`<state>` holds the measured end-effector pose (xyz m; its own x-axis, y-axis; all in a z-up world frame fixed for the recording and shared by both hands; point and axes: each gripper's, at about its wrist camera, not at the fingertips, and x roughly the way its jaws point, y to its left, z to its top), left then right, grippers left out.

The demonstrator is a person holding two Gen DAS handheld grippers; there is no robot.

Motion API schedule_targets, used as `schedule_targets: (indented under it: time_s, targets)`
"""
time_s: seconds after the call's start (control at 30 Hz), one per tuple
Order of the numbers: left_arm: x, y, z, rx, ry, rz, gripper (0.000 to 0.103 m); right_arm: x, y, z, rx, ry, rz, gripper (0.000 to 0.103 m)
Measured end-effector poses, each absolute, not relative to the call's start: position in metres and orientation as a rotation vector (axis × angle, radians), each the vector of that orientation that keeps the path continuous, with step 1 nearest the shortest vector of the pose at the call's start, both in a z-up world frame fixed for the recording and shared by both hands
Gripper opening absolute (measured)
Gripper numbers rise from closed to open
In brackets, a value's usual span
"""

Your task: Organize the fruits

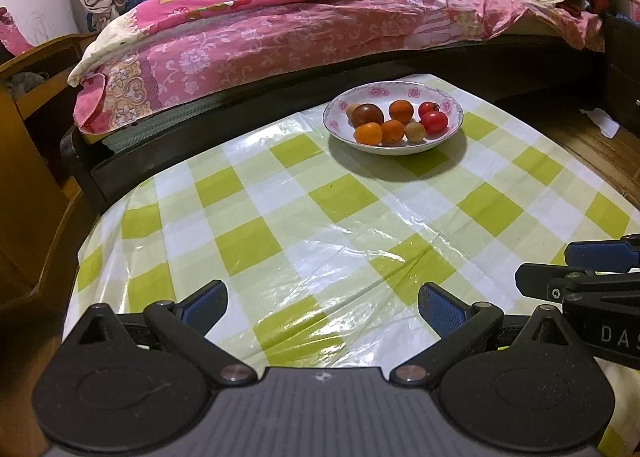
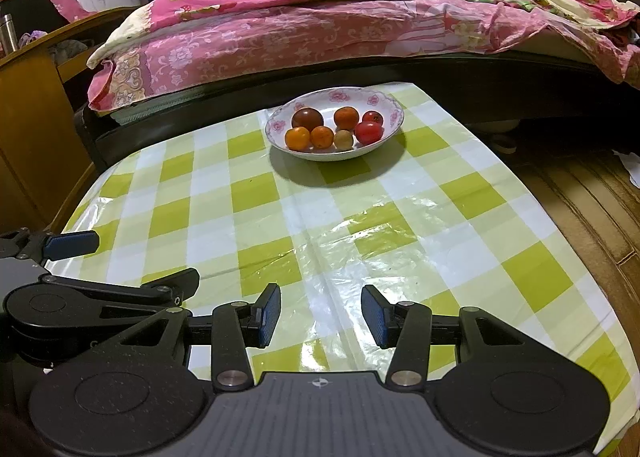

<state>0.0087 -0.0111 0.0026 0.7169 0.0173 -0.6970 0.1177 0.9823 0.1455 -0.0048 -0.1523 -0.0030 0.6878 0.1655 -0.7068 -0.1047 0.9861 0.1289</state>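
Note:
A white flowered bowl (image 1: 452, 125) stands at the far side of the table with the green-checked cloth (image 1: 320, 241). It holds several fruits: oranges (image 1: 368, 134), red tomatoes (image 1: 435, 122), a dark tomato (image 1: 367, 114) and small pale fruits (image 1: 415, 131). The bowl also shows in the right wrist view (image 2: 394, 113). My left gripper (image 1: 322, 305) is open and empty, low over the near part of the table. My right gripper (image 2: 320, 313) is open and empty, beside the left one. Both are far from the bowl.
A bed with a pink flowered quilt (image 1: 300, 29) runs behind the table. A wooden cabinet (image 1: 28, 161) stands at the left. The wooden floor (image 2: 580, 193) lies to the right, with white paper (image 1: 604, 121) on it.

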Motion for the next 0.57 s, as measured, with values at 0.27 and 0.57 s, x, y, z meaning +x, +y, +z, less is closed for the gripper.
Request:
schedule_targets:
  time_s: [0.27, 0.57]
  targets:
    - [0.0064, -0.0114, 0.0019, 0.193, 0.782, -0.049, 0.103, -0.0066, -0.1510, -0.0041, 0.078, 0.808, 0.150, 0.043]
    - [0.0004, -0.0106, 0.0031, 0.198, 0.776, -0.044, 0.103, -0.0102, -0.1499, -0.0038, 0.082, 0.812, 0.151, 0.043]
